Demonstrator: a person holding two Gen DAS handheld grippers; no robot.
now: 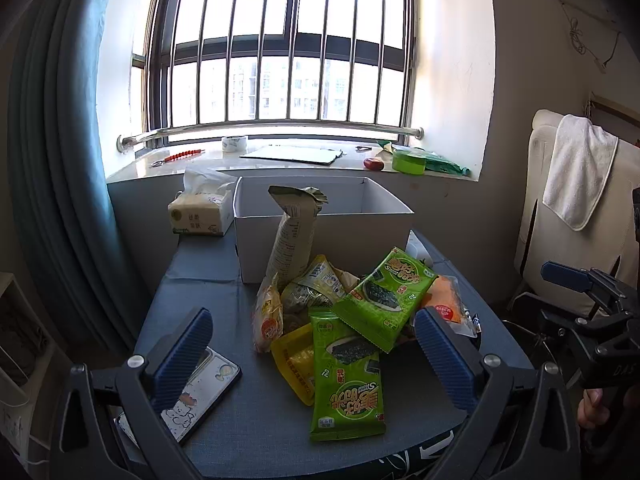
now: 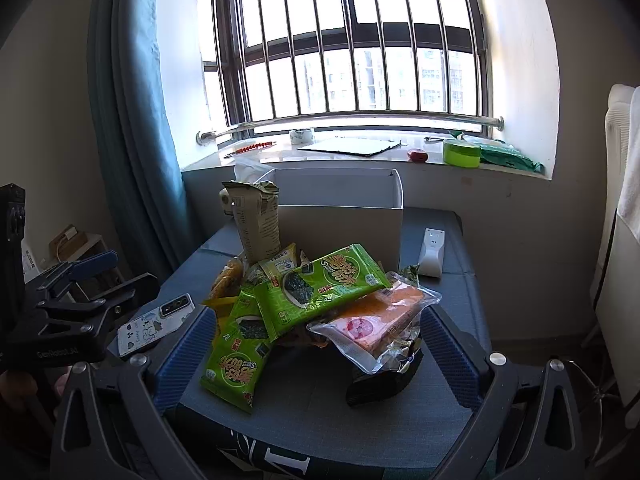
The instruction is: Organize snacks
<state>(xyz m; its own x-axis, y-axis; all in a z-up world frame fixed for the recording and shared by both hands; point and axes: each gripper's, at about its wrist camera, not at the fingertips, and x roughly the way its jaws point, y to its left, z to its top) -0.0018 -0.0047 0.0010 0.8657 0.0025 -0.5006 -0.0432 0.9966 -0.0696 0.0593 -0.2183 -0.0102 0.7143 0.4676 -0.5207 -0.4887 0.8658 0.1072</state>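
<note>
A pile of snack packets lies on the blue-grey table in front of an open white box [image 1: 280,232], which also shows in the right wrist view [image 2: 340,232]. Two green seaweed packets [image 1: 346,380] [image 2: 320,288] lie on top, with a yellow packet [image 1: 294,360], an orange clear-wrapped packet [image 2: 380,320] and a tall tan bag [image 1: 294,236] leaning against the box. My left gripper [image 1: 316,356] is open and empty, near the pile's front. My right gripper [image 2: 316,356] is open and empty, its fingers either side of the pile.
A phone in a cartoon case [image 1: 200,396] lies at the table's front left. A tissue pack [image 1: 200,216] stands left of the box. A white remote-like device [image 2: 432,252] lies right of it. The windowsill behind holds tape rolls and a flat board. A chair with a towel stands right.
</note>
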